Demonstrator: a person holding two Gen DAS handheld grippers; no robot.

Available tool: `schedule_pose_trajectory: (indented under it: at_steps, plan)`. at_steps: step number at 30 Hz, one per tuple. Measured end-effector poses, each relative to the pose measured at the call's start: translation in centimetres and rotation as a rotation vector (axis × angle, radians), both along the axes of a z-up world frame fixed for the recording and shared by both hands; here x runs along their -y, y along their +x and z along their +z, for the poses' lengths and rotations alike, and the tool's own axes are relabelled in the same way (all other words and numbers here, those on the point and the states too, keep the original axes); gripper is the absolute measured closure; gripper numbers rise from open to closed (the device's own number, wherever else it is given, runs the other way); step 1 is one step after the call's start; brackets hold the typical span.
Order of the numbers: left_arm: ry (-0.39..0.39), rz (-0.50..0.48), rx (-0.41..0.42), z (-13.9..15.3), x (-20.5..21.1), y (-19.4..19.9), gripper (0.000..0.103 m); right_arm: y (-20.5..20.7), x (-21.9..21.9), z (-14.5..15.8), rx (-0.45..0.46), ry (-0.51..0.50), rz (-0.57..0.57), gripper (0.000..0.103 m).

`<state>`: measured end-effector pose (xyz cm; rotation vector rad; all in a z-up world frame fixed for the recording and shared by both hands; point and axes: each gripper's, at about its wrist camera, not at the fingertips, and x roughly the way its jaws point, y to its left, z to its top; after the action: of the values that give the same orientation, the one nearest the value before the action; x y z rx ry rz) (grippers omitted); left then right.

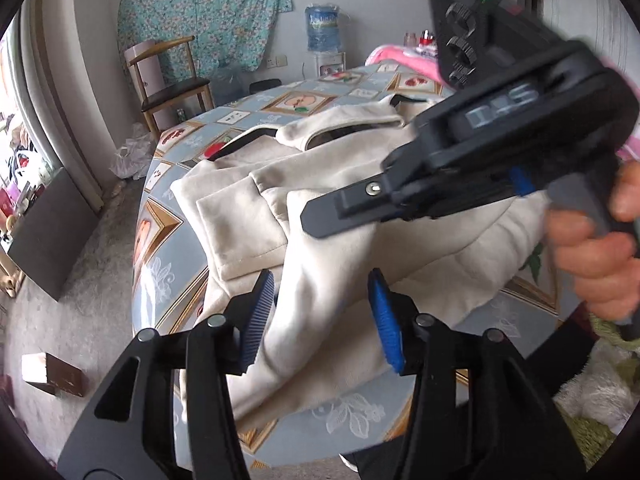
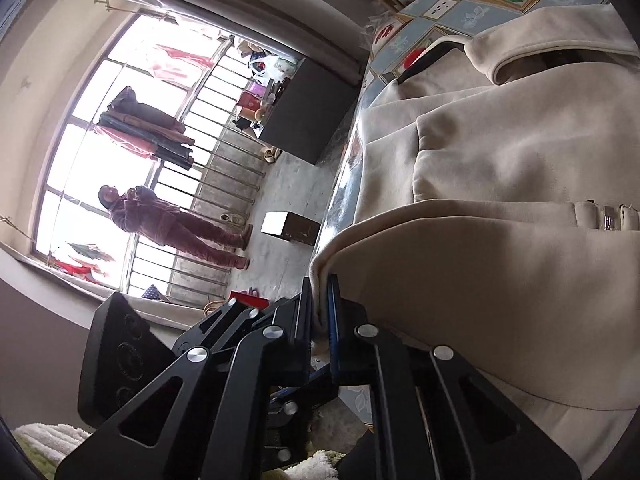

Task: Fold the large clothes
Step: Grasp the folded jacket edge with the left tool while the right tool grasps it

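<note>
Both differ: right hand-held gripper (image 2: 320, 312) clamps the coat (image 2: 500, 168) hem (edge hidden), left hand-held gripper (image 1: 320, 316) gapes.

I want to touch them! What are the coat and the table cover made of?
The coat looks like soft, matte cream cloth, maybe fleece or suede-like: it has a fuzzy nap and makes thick, rounded folds. The table cover looks like shiny plastic or oilcloth: window light glints off its printed fruit squares.

cream coat (image 1: 352, 216); blue tablecloth (image 1: 256, 114) with framed fruit pictures; black grippers, blue fingers (image 1: 386, 320).
</note>
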<state>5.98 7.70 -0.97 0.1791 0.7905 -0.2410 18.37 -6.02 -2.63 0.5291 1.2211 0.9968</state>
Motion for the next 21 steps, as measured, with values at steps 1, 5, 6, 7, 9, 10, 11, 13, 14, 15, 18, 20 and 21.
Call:
schedule_pose_trajectory:
  at_steps: [1,5,6,7,9,10,11,13,14,15,18,20,21]
  plan:
    - [0.004,0.009,-0.005,-0.4,0.0,0.6,0.056,-0.4,0.4,-0.1,-0.001,0.005,0.003,0.096]
    - [-0.03,0.031,-0.01,-1.1,-0.5,2.5,0.068,-0.5,0.9,0.1,-0.015,0.03,0.003,0.096]
    - [-0.053,0.031,-0.016,-1.1,-0.7,2.9,0.071,-0.5,1.1,0.1,-0.022,0.035,-0.002,0.096]
    - [-0.072,0.033,-0.016,-1.0,-0.8,3.0,0.076,-0.4,1.4,-0.1,-0.038,0.044,-0.008,0.096]
    - [-0.102,0.037,-0.014,-1.0,-0.9,3.2,0.084,-0.2,2.3,-0.8,-0.081,0.073,-0.031,0.096]
    - [-0.107,0.044,-0.014,-1.0,-0.8,3.3,0.088,-0.1,2.9,-1.1,-0.103,0.091,-0.042,0.093]
    - [-0.105,0.056,-0.018,-1.0,-0.8,3.4,0.093,-0.1,3.6,-1.2,-0.11,0.1,-0.054,0.09]
    - [-0.098,0.086,-0.036,-1.2,-0.8,3.7,0.097,-0.4,5.5,-0.9,-0.089,0.099,-0.089,0.078]
    - [-0.102,0.101,-0.049,-1.3,-0.9,3.9,0.098,-0.7,7.0,-0.6,-0.065,0.088,-0.116,0.066]
    - [-0.106,0.112,-0.056,-1.4,-1.2,4.0,0.098,-0.9,8.3,-0.4,-0.044,0.074,-0.146,0.061]
    - [-0.113,0.139,-0.082,-1.3,-1.6,4.2,0.098,-1.8,14.6,1.0,0.051,-0.022,-0.28,0.057]
    - [-0.112,0.152,-0.101,-1.4,-1.6,4.4,0.098,-2.4,19.9,2.0,0.12,-0.123,-0.407,0.055]
    - [-0.108,0.158,-0.107,-1.5,-1.6,4.4,0.098,-2.4,22.1,2.1,0.135,-0.159,-0.458,0.055]
